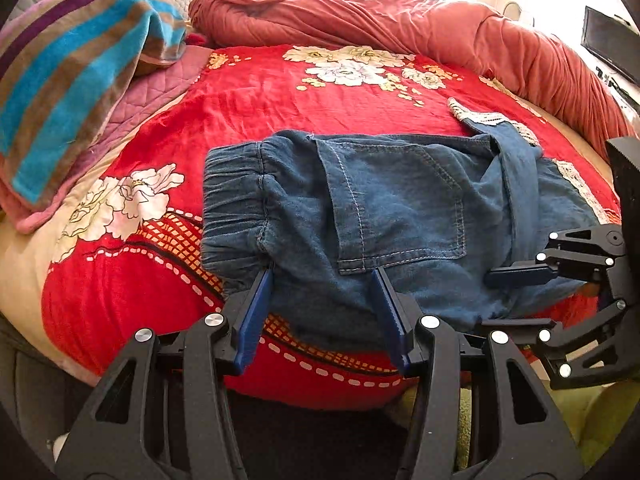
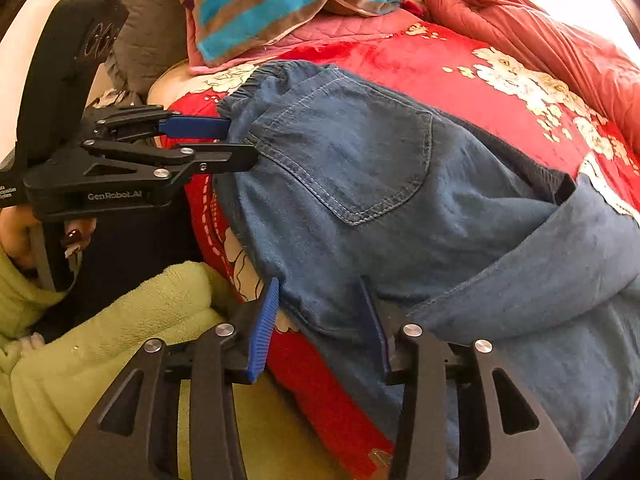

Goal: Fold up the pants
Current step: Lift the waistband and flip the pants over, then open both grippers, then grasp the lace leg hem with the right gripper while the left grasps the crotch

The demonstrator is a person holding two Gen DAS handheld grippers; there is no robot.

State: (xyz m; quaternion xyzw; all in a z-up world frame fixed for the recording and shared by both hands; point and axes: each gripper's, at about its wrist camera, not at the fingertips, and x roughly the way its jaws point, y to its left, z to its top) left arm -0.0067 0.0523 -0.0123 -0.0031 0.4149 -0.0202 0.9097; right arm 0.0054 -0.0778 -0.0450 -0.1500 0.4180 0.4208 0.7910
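pants (image 1: 384, 216): blue denim, folded into a short bundle, lying on the bed near its front edge; back pocket facing up, elastic waistband at 9 o'clock in left wrist view, lace-trimmed leg ends at 2 o'clock. In right wrist view the waistband sits toward 11 o'clock and a folded-over leg flap toward 4 o'clock.
left gripper (image 1: 324, 284): at 6 o'clock of the bundle, jaws abt half open, blue pads straddling the near hem just below the pocket; fabric lies btwn them w/ gaps at both pads, not pinched. In right wrist view it comes in from 9 o'clock, tips touching the waistband end.
right gripper (image 2: 320, 292): jaws part open, nothing clamped; denim edge lies btwn the pads, which stand clear of it. In left wrist view it shows at 3 o'clock, tips on the bundle's right end.
hand (image 2: 24, 236): person's, on the left gripper's handle at 9 o'clock, dark painted nails.
bedspread (image 1: 248, 92): red, white flower print, under the pants.
striped blanket (image 1: 72, 76): blue/brown/purple, 10 o'clock, well apart from the pants.
comforter (image 1: 400, 20): rust-red, bunched along 12 to 2 o'clock.
green fleece (image 2: 132, 320): 7 o'clock, below the bed edge.
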